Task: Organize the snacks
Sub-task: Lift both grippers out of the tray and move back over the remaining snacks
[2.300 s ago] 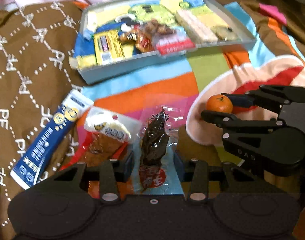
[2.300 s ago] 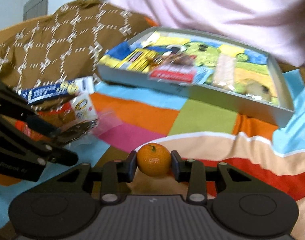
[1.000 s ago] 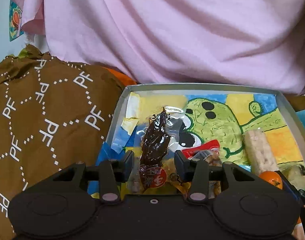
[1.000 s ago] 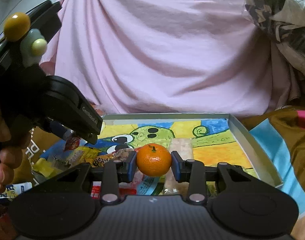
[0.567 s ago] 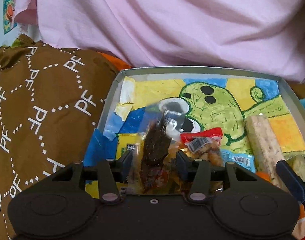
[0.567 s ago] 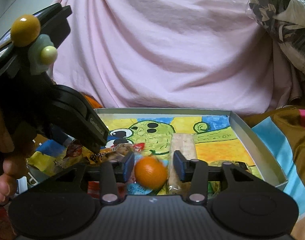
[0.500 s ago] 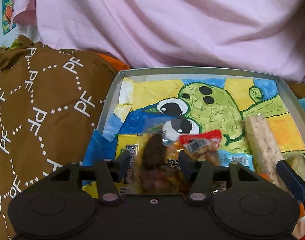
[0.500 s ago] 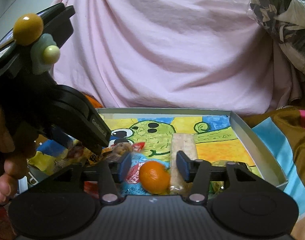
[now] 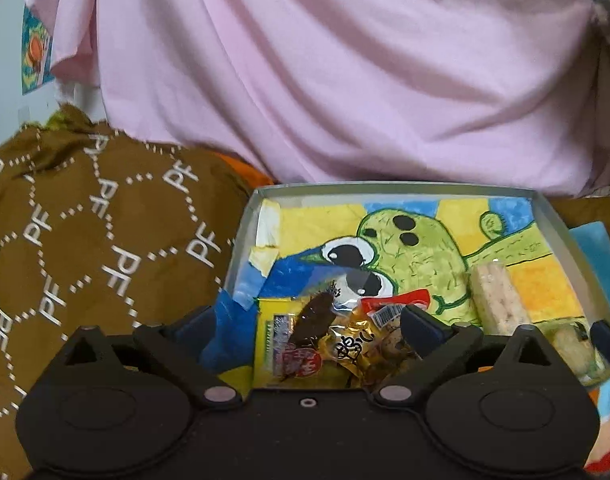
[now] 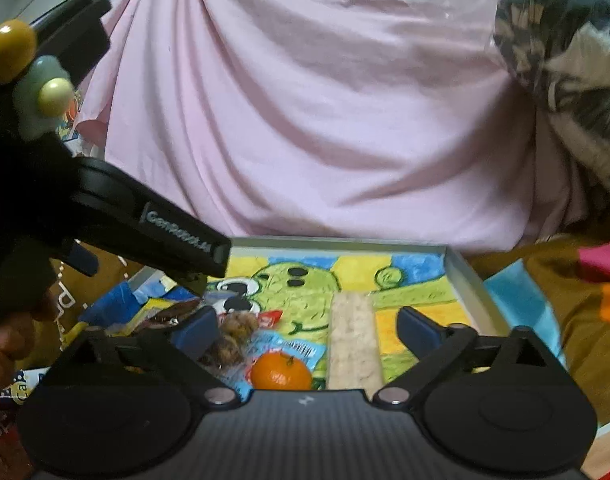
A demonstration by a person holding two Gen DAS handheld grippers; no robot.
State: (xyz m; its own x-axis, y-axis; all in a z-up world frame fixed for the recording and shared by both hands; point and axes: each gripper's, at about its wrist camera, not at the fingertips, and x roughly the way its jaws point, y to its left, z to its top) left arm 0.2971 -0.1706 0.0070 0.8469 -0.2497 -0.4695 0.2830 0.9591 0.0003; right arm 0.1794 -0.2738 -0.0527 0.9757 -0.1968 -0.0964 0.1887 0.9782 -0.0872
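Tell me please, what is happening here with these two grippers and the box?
A person is sorting snacks into a shallow box lined with a cartoon picture. The left gripper is opening over a dark dried-meat packet that now lies in the box. The right gripper is opening too, and the mandarin rests in the box beside a pale rice bar.

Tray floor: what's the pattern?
A green cartoon creature on yellow and blue blocks covers the tray floor; the left wrist view shows it best.
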